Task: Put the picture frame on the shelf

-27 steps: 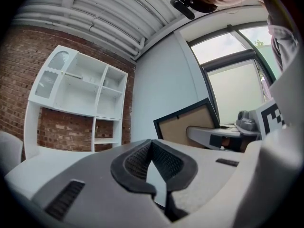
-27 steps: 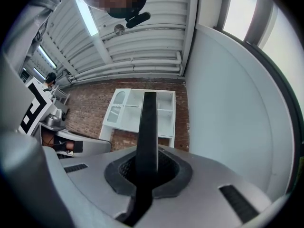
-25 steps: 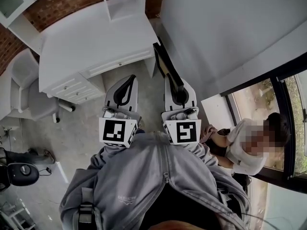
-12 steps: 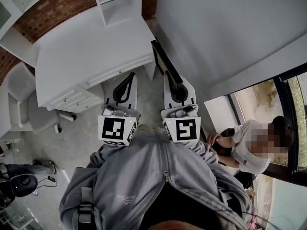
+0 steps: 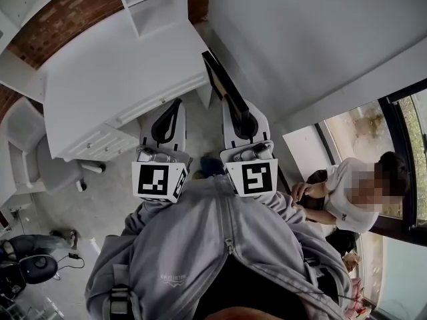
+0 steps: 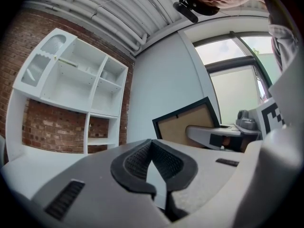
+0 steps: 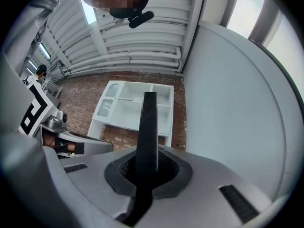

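Observation:
In the head view my right gripper [image 5: 238, 114] is shut on a black picture frame [image 5: 220, 85], which sticks out edge-on towards the white wall. The right gripper view shows that frame's thin black edge [image 7: 147, 122] clamped upright between the pads of the right gripper [image 7: 147, 152]. Ahead stands the white shelf unit [image 7: 135, 107] against red brick. My left gripper [image 5: 173, 107] hovers beside it, shut and empty. From the left gripper [image 6: 152, 144] I see the frame's brown back [image 6: 187, 126] and the shelf unit [image 6: 76, 84].
A white desk [image 5: 113, 65] with drawers [image 5: 100, 142] stands under the shelf unit [image 5: 150, 5], just beyond both grippers. A white chair [image 5: 27, 152] sits at its left. A person [image 5: 343, 195] sits by the window at the right. A dark device [image 5: 27, 272] lies on the floor.
Both grippers and the held frame have come nearer to the desk and shelf unit, which now fill more of the view's upper left. The grip on the frame is unchanged.

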